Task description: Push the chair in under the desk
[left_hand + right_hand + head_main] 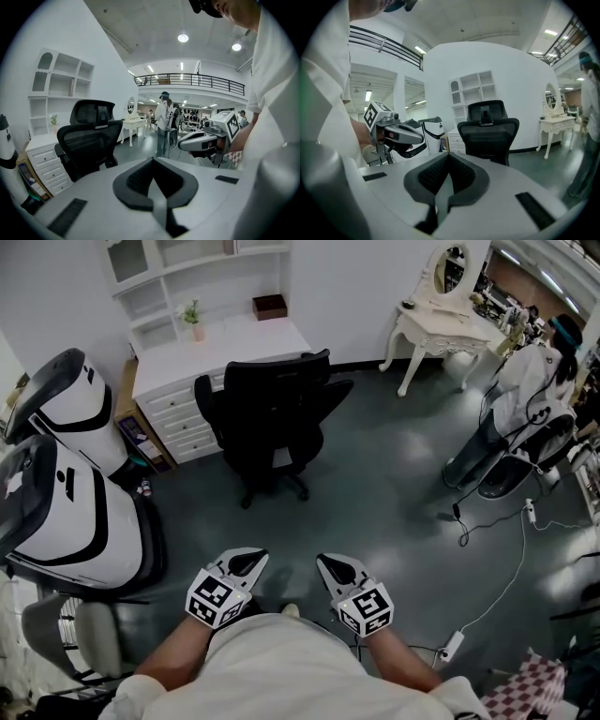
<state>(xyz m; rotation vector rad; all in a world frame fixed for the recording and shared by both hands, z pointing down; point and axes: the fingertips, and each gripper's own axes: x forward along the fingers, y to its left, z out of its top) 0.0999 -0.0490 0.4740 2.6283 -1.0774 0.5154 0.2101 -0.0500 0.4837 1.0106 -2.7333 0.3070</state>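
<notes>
Well, the left gripper (246,564) had its jaws pressed together with nothing between them, and just to its right the right gripper (336,568) was likewise closed and empty. Straight ahead of both pairs of jaws, well apart from them, the black chair (272,413) stood with its backrest turned toward them. Just beyond it was the white desk (225,345).

a big indoor hall staged with home furniture: white desk (234,341), vanity table (445,320), mezzanine railing (201,80) overhead.
</notes>
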